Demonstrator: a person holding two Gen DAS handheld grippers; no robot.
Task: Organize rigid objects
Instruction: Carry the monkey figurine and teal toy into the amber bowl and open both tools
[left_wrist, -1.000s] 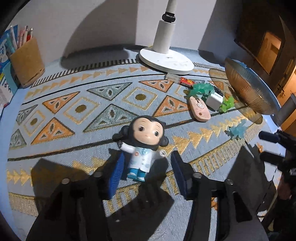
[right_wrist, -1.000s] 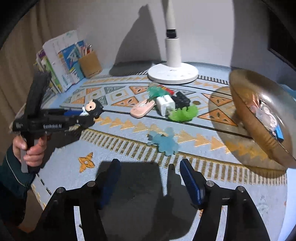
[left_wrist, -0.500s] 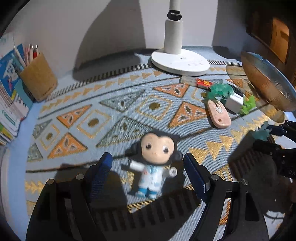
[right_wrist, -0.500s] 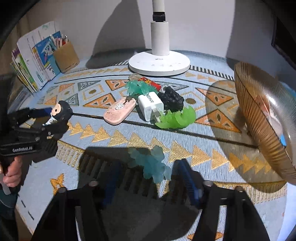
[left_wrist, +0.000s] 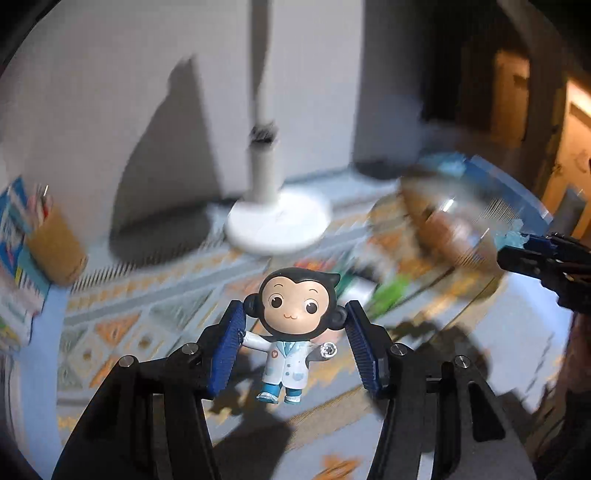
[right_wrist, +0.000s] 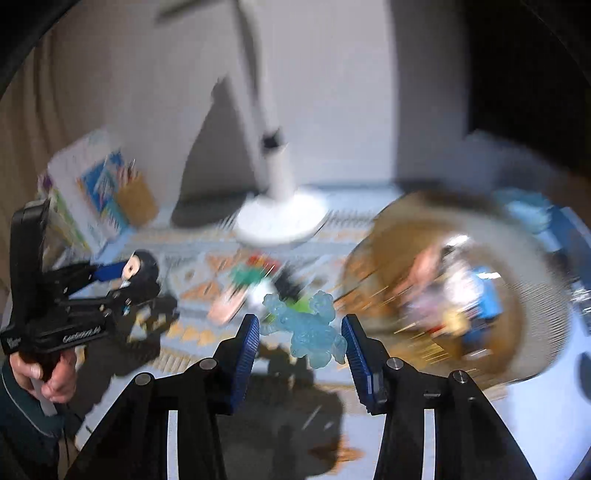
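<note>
Patterned mat (left_wrist: 110, 332) blurred | left jaws grip monkey figurine (left_wrist: 295, 325) | right jaws grip blue gel toy (right_wrist: 306, 332)

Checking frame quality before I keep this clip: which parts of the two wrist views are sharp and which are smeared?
Left wrist view: the monkey figurine and the left gripper are sharp; the lamp base, rug and bowl are motion-smeared. Right wrist view: the blue toy and the right gripper are fairly crisp; the bowl and table clutter are heavily streaked.
</note>
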